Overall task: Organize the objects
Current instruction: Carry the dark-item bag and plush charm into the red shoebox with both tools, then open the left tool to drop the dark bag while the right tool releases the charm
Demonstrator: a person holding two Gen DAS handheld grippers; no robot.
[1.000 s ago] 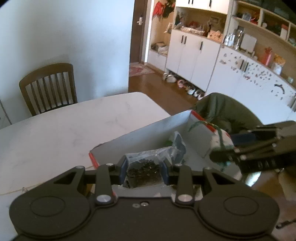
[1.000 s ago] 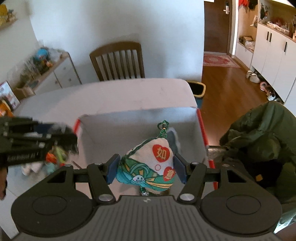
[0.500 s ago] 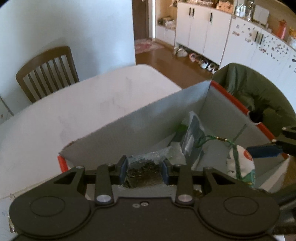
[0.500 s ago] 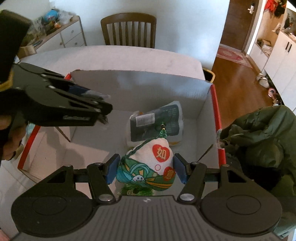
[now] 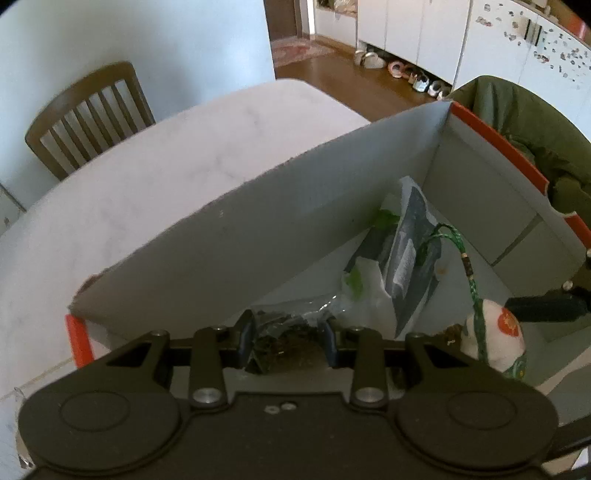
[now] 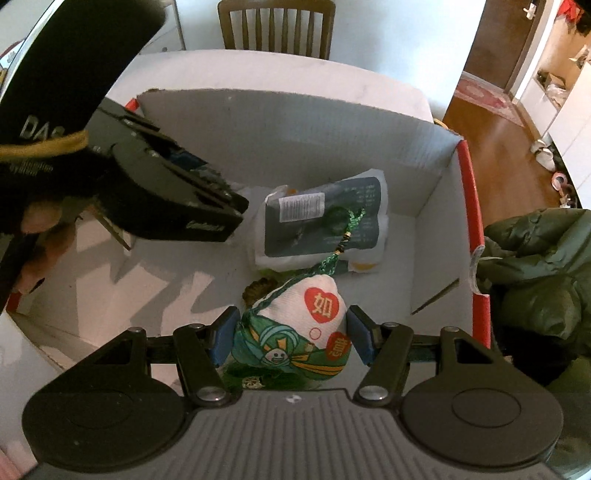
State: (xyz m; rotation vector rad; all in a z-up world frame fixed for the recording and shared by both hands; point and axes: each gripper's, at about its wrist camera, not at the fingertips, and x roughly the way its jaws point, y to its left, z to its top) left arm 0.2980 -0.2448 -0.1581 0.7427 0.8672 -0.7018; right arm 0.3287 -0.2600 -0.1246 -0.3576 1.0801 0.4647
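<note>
Both hand-held grippers reach down into an open cardboard box (image 6: 436, 177) with grey-white inner walls and a red outer edge, which sits on a pale marble-look table (image 5: 155, 162).

Left gripper (image 5: 286, 341), at the bottom centre of its own view, has its blue-padded fingers clamped on a clear plastic bag of dark dried bits (image 5: 286, 332). In the right wrist view the same gripper (image 6: 225, 212) enters from the upper left, angled down and to the right, with the person's hand (image 6: 37, 236) wrapped around its grip at the left edge; its tips hang over the box floor just left of a flat dark-blue and white packet (image 6: 325, 218).

Right gripper (image 6: 288, 336), at the bottom centre of its view, is closed on a stuffed fabric pouch (image 6: 306, 328), white on top with red heart patches and green print below. The pouch fills the space between the two blue pads. Its green braided cord (image 6: 340, 240) runs upward across the packet lying on the box floor just beyond. In the left wrist view the pouch (image 5: 495, 336) shows at the lower right.

A wooden chair (image 6: 277, 26) stands at the far side of the table, top centre. A dark green jacket (image 6: 535, 277) lies just outside the box at the right edge.
</note>
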